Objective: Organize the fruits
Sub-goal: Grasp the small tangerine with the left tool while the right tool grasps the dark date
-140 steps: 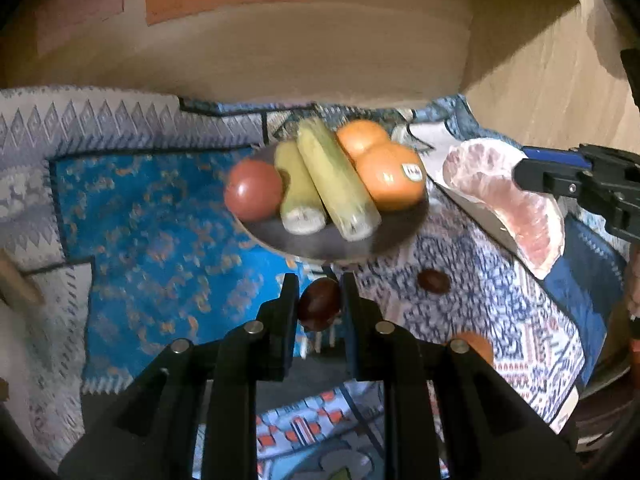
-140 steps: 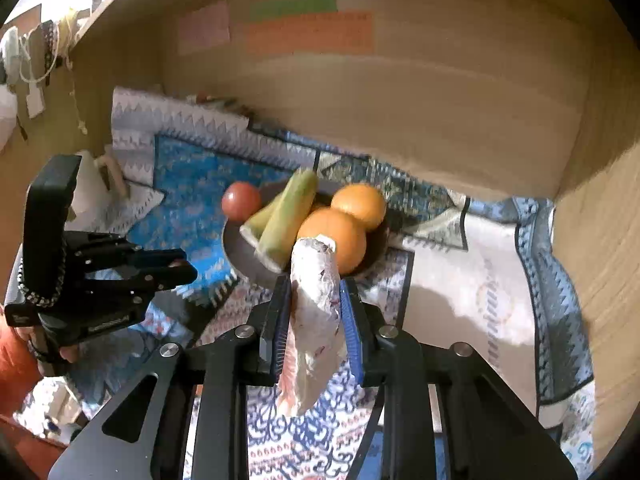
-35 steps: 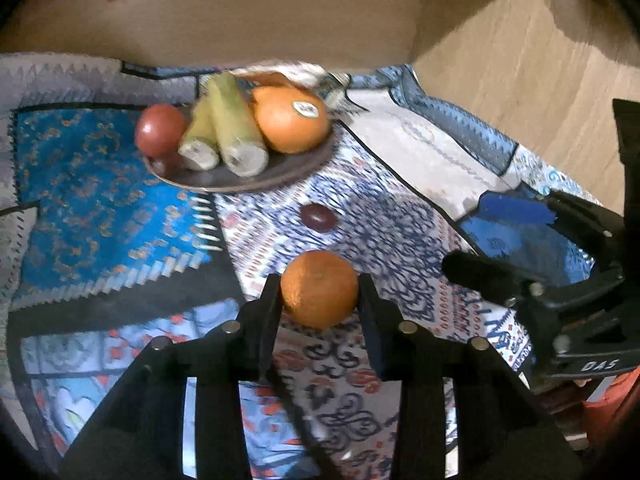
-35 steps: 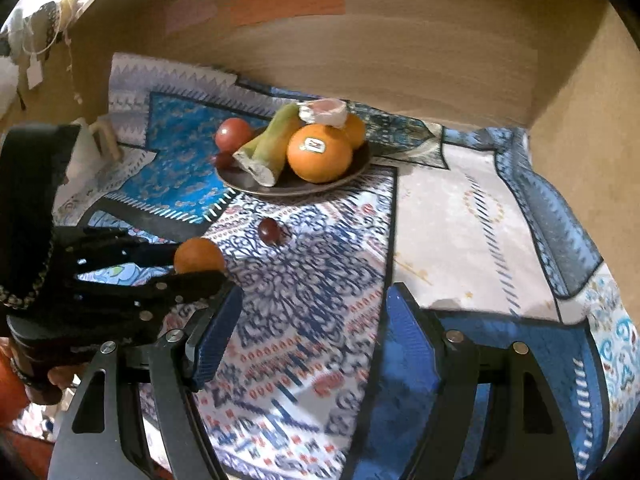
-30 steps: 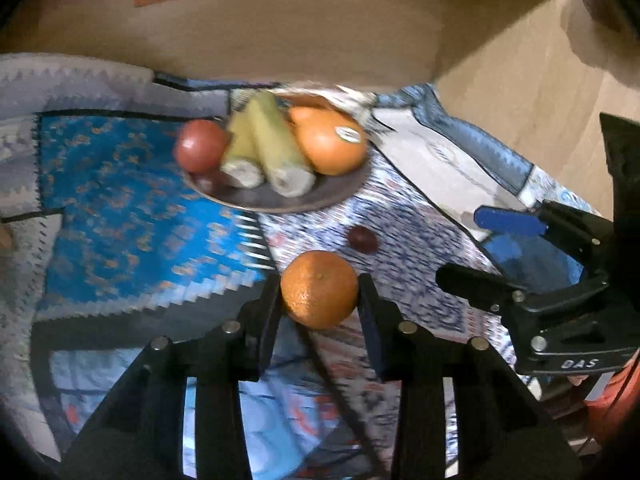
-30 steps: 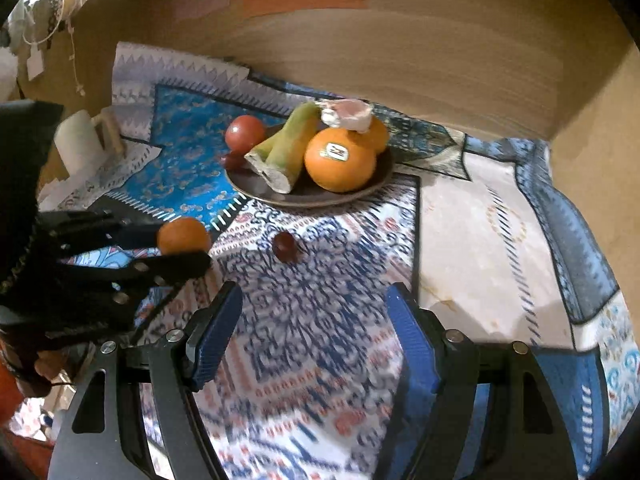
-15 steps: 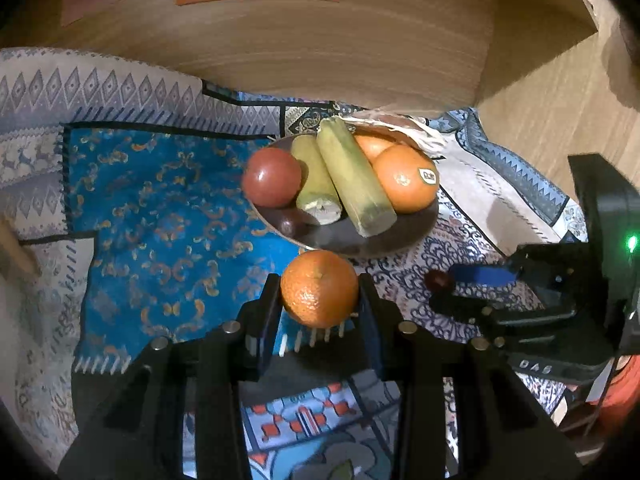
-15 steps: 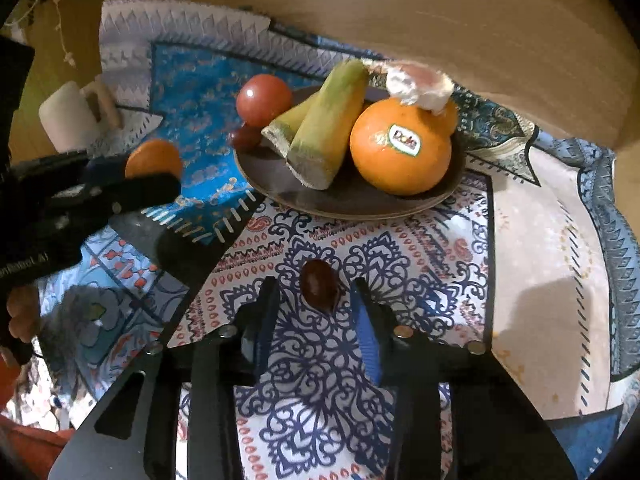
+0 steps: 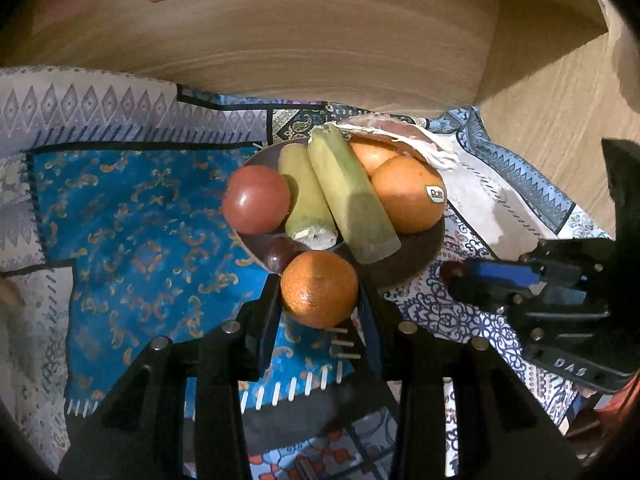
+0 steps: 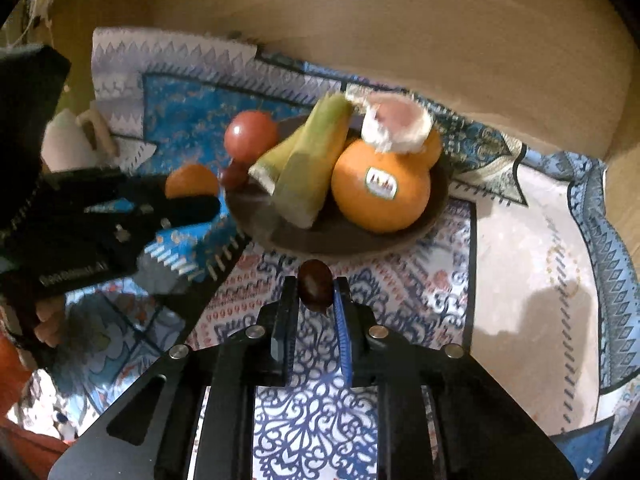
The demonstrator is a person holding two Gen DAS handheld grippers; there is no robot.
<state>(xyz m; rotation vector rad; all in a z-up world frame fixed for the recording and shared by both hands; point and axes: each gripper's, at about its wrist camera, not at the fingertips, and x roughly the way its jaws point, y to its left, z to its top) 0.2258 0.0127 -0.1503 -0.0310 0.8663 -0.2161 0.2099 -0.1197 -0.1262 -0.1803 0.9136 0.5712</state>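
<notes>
My left gripper (image 9: 320,292) is shut on a small orange (image 9: 319,289) and holds it at the near rim of the dark plate (image 9: 416,256). The plate carries a red tomato (image 9: 256,199), two green cane pieces (image 9: 352,196), a stickered orange (image 9: 408,194), a dark grape (image 9: 280,254) and a pomelo wedge (image 9: 400,136). My right gripper (image 10: 315,294) is shut on a dark grape (image 10: 315,286), just off the plate's near rim (image 10: 340,240). In the right wrist view the left gripper (image 10: 192,196) holds its orange (image 10: 192,182) at the plate's left side.
A patterned blue and white cloth (image 9: 132,216) covers the table. A wooden wall (image 9: 320,40) stands behind and to the right. A white mug (image 10: 72,140) stands at the left of the cloth.
My left gripper has carried the small orange forward to the plate's rim. My right gripper has shut on the dark grape and lifted it toward the plate.
</notes>
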